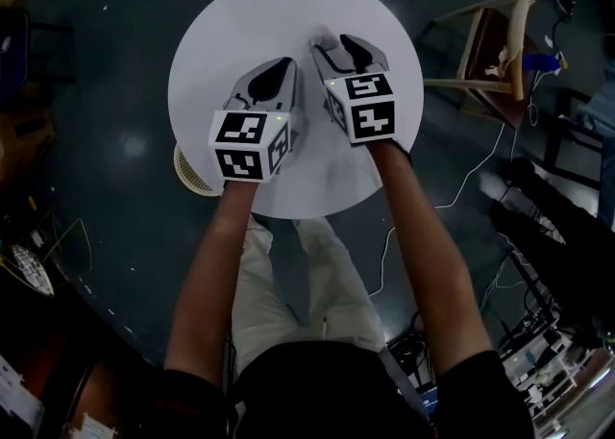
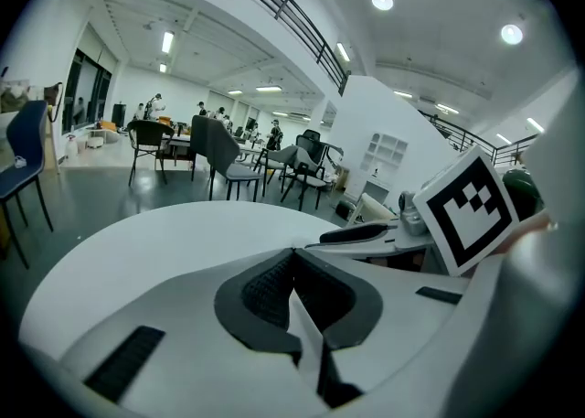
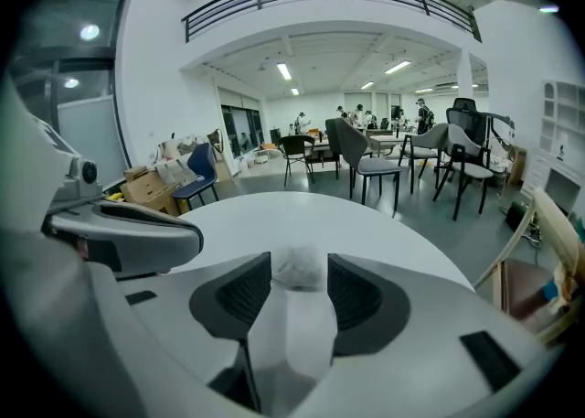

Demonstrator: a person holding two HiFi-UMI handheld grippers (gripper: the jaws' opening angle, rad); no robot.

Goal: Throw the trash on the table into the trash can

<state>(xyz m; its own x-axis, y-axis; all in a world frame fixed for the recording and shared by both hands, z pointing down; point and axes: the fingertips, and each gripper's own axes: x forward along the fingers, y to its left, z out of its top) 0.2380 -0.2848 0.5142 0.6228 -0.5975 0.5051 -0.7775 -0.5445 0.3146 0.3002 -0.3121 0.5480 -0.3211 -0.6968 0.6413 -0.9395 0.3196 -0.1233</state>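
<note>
Currently a crumpled white wad (image 3: pixel 300 272) lies on the round white counter (image 3: pixel 302 215), directly between the pads of the right tongs (image 3: pixel 300 262). These tongs stand wide apart; the pads flank the wad closely, but no squeeze shows, so it counts as not yet held. The head view hides the wad under the tongs.

The left tongs (image 2: pixel 292 251) are closed tip to tip with nothing between them, and hover just beside the right pair.

A pale trash can (image 1: pixel 189 173) shows partly under the counter's left edge.

Judgement: the step is the pick-up.
- The right tongs should close with the wad centred on the pads, low enough to catch its bulk.
- The grip should be firm; light paper slips.
- The lift should go straight up before any carry toward the can.
</note>
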